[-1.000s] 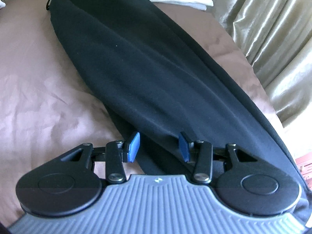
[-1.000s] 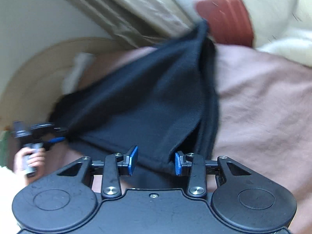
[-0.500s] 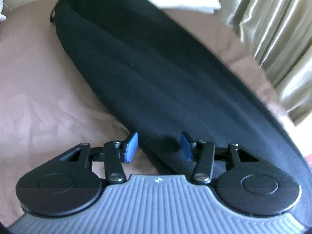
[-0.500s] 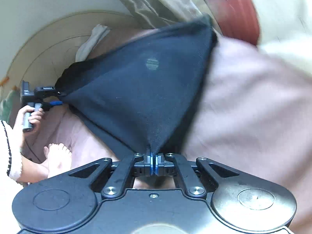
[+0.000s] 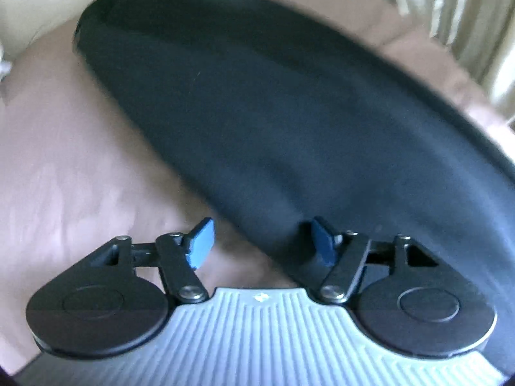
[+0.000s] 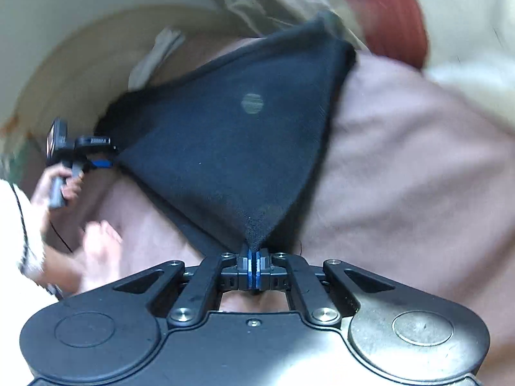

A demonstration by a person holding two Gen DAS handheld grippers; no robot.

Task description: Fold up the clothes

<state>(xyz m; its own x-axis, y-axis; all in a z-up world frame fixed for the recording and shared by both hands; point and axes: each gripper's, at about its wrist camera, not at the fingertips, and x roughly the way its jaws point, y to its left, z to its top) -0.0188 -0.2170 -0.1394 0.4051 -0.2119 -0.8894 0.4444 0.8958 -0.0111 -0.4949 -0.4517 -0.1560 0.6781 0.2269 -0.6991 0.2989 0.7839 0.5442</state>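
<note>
Two views differed: only the right wrist showed the right gripper (image 6: 252,268) clenched on the black garment's (image 6: 225,148) corner; the left gripper's (image 5: 260,246) fingers (image 5: 201,247) were opening, straddling its bed-edge hem without pressing.

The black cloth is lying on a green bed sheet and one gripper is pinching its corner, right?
Not quite: the bed sheet is pinkish-brown, not green, as the right wrist view shows. The right gripper does pinch a corner of the black cloth.

Soft daylight, heavy motion blur in both views, fisheye bending at edges, glare on metal.
</note>
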